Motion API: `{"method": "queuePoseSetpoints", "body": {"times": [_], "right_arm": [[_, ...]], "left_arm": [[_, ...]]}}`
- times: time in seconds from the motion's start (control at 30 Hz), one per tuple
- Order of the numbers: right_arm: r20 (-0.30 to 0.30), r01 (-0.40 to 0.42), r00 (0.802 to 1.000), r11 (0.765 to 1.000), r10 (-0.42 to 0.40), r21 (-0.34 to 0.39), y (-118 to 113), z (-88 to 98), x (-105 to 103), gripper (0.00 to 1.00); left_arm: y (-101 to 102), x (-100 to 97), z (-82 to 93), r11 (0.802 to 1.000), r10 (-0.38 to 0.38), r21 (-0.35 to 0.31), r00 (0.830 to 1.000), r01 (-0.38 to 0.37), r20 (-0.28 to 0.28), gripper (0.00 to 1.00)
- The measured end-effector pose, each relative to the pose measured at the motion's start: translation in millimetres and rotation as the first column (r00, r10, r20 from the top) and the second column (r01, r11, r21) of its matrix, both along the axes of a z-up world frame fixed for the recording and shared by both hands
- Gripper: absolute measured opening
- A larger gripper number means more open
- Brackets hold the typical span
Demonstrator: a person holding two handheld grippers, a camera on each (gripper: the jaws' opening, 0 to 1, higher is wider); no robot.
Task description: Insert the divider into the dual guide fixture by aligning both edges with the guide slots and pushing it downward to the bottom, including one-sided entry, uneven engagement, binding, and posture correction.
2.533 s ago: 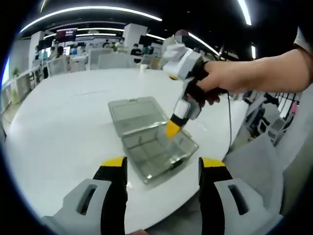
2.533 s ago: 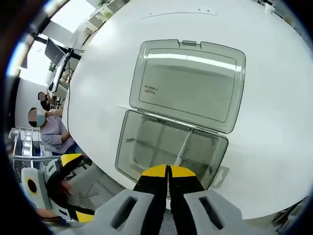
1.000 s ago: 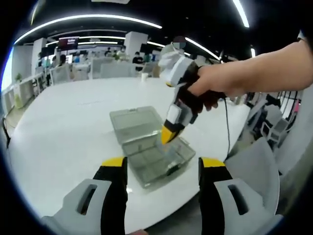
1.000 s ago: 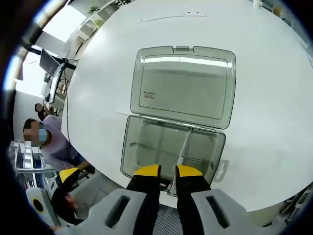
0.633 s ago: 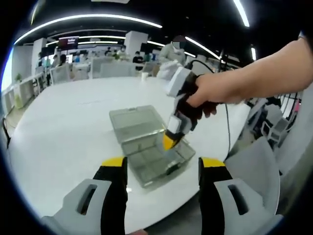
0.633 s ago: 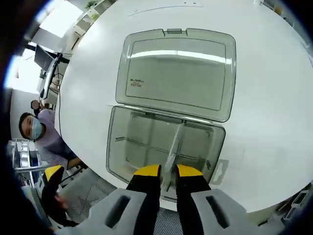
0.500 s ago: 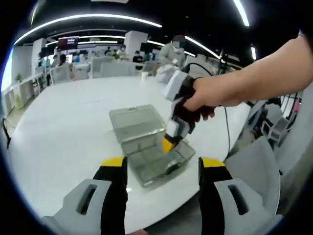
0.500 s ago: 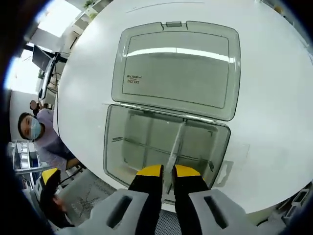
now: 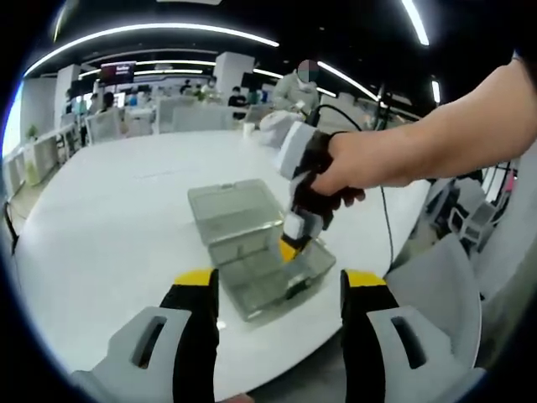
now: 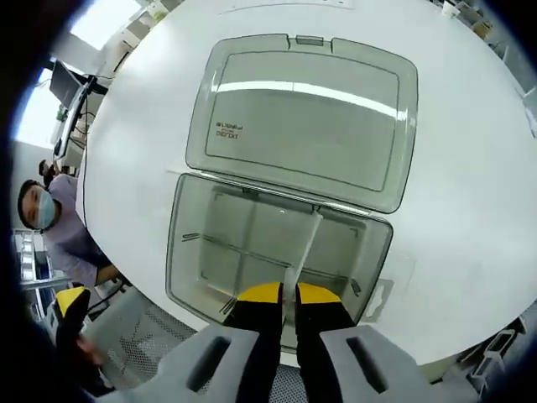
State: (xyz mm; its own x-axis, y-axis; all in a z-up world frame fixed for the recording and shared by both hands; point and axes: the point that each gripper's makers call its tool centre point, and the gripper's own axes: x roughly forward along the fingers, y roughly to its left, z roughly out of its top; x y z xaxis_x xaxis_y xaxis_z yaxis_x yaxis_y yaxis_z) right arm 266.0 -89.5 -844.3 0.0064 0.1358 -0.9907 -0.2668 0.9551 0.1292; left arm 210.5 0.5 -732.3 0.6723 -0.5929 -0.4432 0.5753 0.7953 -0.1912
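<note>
Right tool [image 10: 288, 295] astride divider [image 10: 304, 243] (in box)

My left gripper [image 9: 278, 290] hangs low and near me, its two yellow-tipped jaws spread wide with nothing between them. Farther off to the right, my hand [image 9: 348, 168] grips the right gripper [image 10: 280, 294], pointed steeply down, jaws nearly together with a thin gap between the yellow tips.

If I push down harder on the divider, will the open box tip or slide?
The box will probably not tip: it looks low, with its lid flat on the table. It may slide, since it seems light and the left gripper isn't bracing it. The thin divider may flex.
</note>
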Motion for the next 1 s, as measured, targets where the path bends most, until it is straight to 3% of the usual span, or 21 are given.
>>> {"method": "queuePoseSetpoints", "body": {"times": [0.4,0.87,0.9,1.0], "right_arm": [[0.004,-0.020,1.000,0.999,0.020,-0.032,-1,5.1,1,0.00],[-0.060,-0.007,0.998,1.000,0.005,-0.030,-2,13.7,2,0.00],[-0.055,-0.051,0.997,0.998,0.048,-0.049,-6,13.6,3,0.00],[-0.079,0.009,0.997,1.000,-0.011,-0.027,-6,13.0,3,0.00]], "left_arm": [[-3,0.2,2.9,1.000,-0.005,-0.005,1.000,0.005,0.005,0.57],[-4,-2.6,1.5,1.000,-0.003,-0.010,1.000,0.003,-0.001,0.57],[-4,-2.6,1.2,1.000,-0.002,-0.012,1.000,0.002,-0.002,0.57],[-5,-2.0,1.2,1.000,-0.004,-0.012,1.000,0.004,-0.001,0.57]]}}
